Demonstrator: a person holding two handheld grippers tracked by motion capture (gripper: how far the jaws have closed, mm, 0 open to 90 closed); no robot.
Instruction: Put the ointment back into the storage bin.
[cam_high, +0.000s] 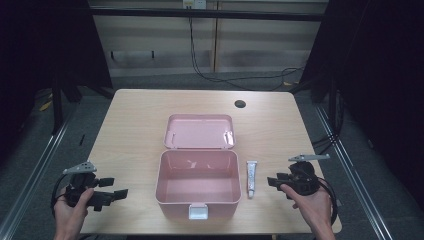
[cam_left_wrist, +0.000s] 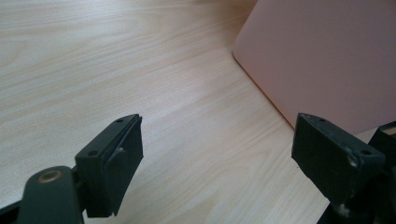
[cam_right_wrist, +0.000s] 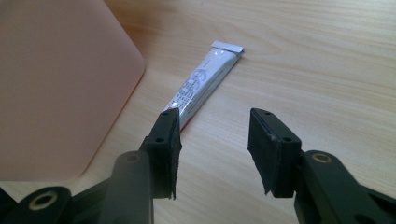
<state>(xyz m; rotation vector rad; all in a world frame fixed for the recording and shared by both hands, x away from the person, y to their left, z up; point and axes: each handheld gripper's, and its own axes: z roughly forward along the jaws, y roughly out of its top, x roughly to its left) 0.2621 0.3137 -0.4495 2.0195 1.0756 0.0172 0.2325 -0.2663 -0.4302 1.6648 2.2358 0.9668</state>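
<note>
Pink box (cam_high: 197, 184) mid-table, lid flipped back. Tube (cam_high: 251, 178) just beside it. Left gripper (cam_high: 111, 189) and right gripper (cam_high: 274, 181) both spread, empty.

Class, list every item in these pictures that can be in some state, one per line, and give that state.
Pink box: open, empty, front latch undone.
Lid: swung back, lying flat on the table behind the box.
Tube: lying flat on the table right of the box, not held.
Left hand-held gripper: open, holding nothing.
Right hand-held gripper: open, holding nothing, aimed at the tube.
</note>
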